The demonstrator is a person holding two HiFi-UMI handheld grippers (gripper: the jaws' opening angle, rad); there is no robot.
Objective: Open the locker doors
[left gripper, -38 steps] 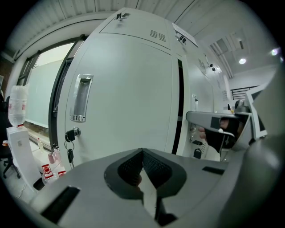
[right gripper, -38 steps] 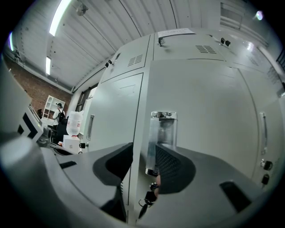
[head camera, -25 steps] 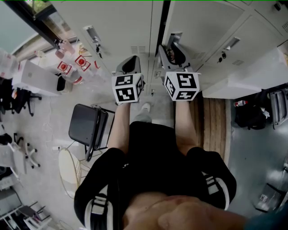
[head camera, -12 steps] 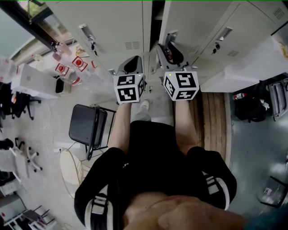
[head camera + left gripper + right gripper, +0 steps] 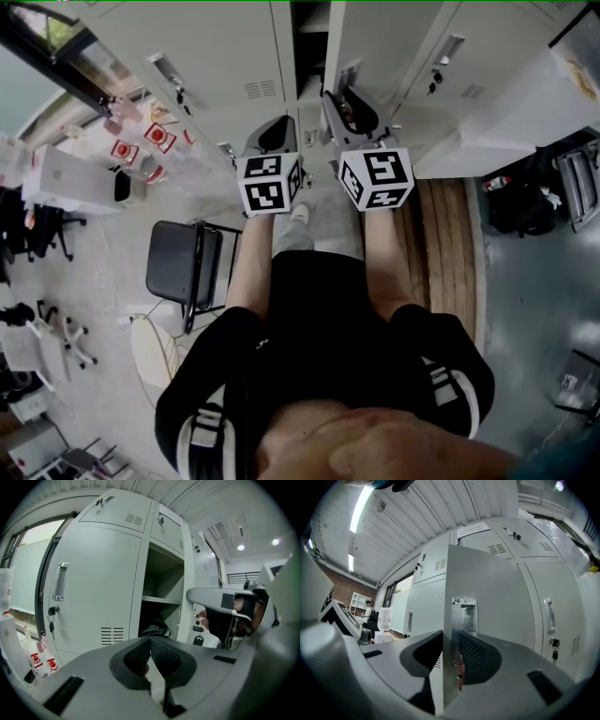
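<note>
From above, the person faces the lockers [image 5: 216, 56] with a gripper held out in each hand. The left gripper [image 5: 275, 134] points towards the dark gap of the open locker [image 5: 309, 28]. The right gripper [image 5: 349, 105] sits at the free edge of the open door [image 5: 375, 37], just right of that gap. A black chair [image 5: 183, 267] stands off to the person's left.

In the left gripper view the pads are pressed together with nothing in them. Straight ahead is the open locker, with a shelf [image 5: 161, 600] across it and something dark heaped below. The door is off to the right, nearly edge-on, and the right gripper is at it, apart from this one.

In the right gripper view the door's edge runs upright between the jaws. They have just been closing and stand spread round it. One pad [image 5: 429, 653] lies right at the edge, while beside the other a strip of door face shows. The handle plate [image 5: 464, 613] is just above the pads.
</note>
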